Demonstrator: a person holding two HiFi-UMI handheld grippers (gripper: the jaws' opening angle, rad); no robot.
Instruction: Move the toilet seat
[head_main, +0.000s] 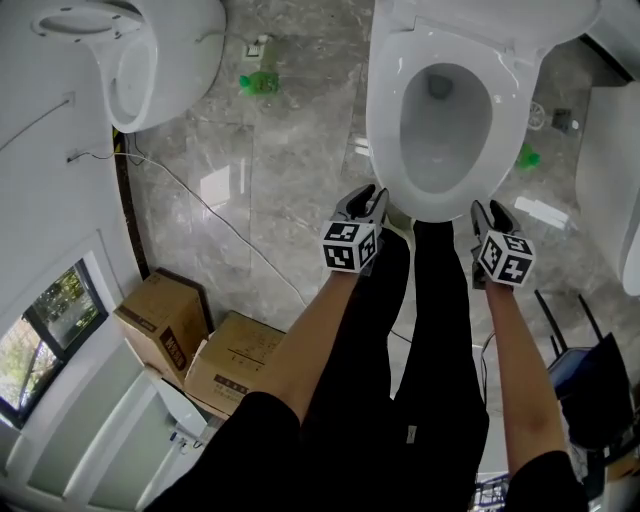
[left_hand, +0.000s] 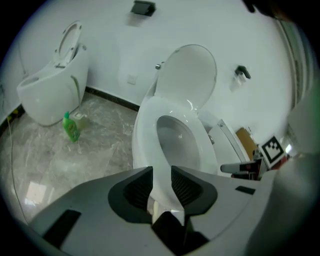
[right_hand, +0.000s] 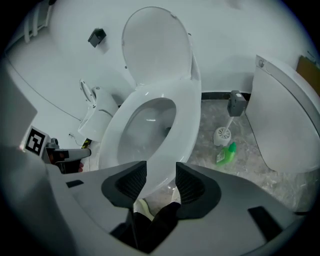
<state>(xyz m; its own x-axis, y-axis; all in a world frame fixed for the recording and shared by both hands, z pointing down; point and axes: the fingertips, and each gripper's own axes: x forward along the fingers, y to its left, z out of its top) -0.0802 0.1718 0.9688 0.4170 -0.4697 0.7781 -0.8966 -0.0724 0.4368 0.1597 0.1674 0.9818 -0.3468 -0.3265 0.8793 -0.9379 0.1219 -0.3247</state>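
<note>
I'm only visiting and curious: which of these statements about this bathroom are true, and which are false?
1. The white toilet lid stands raised. True.
2. The white oval toilet seat is lifted up too. False: it lies down on the bowl.
3. A green plastic bottle stands on the grey marble floor. True.
4. The right gripper is clamped shut. False: its jaws stand apart, with the seat's front rim between them.
</note>
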